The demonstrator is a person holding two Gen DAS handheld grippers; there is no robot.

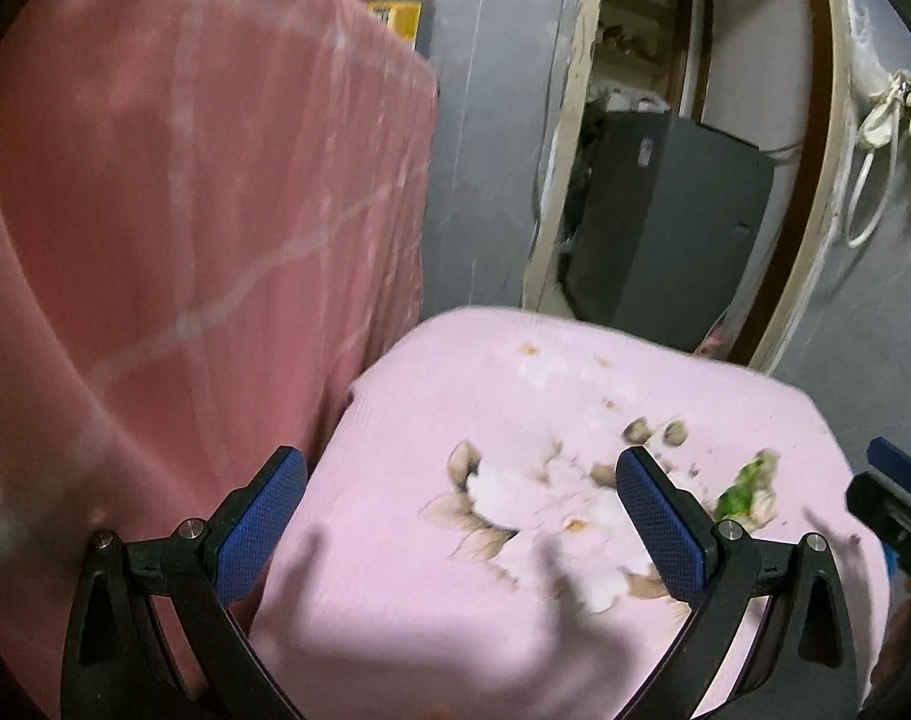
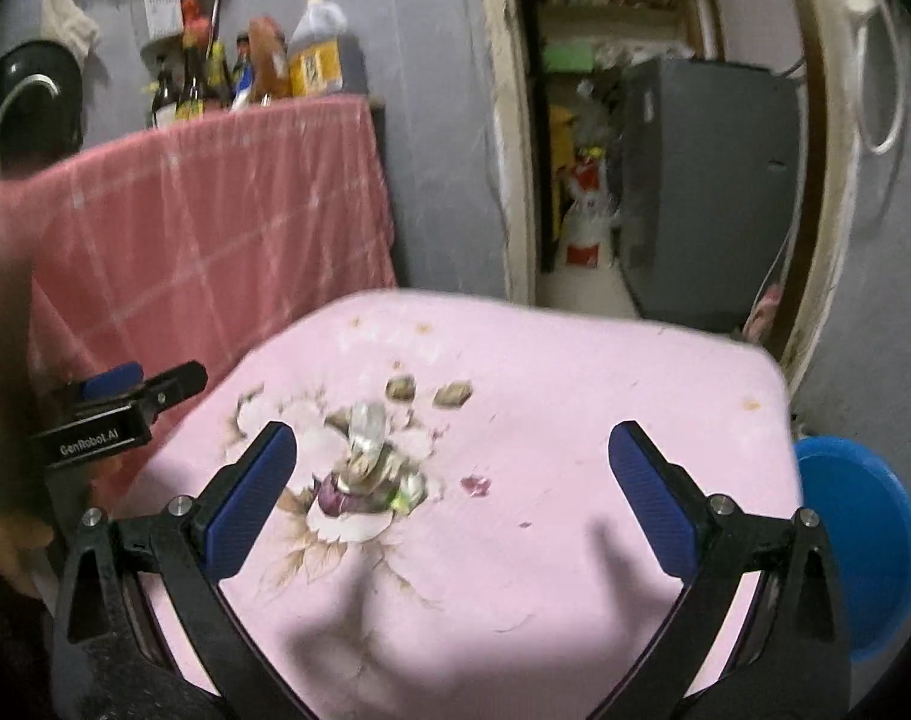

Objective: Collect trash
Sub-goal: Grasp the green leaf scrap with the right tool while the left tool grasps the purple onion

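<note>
Pink floral cloth (image 2: 575, 372) covers the small table beneath both grippers, with a red checked cloth (image 2: 215, 210) hanging behind. Right gripper (image 2: 452, 495) hovers with fingers spread wide; crumpled wrapper trash (image 2: 368, 462) lies just ahead of its left finger. Left gripper (image 1: 461, 516) is likewise spread and empty, the green-tinged trash (image 1: 746, 489) just outside its right finger.

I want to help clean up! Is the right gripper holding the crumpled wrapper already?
No. The right gripper is wide open and empty, and the crumpled wrapper lies on the pink floral cloth.

table: wrapper (image 2: 371, 462) lies near its middle
cloth (image 2: 215, 222): hangs left of table (image 2: 575, 360)
doorway (image 2: 665, 150): behind table's far edge
</note>
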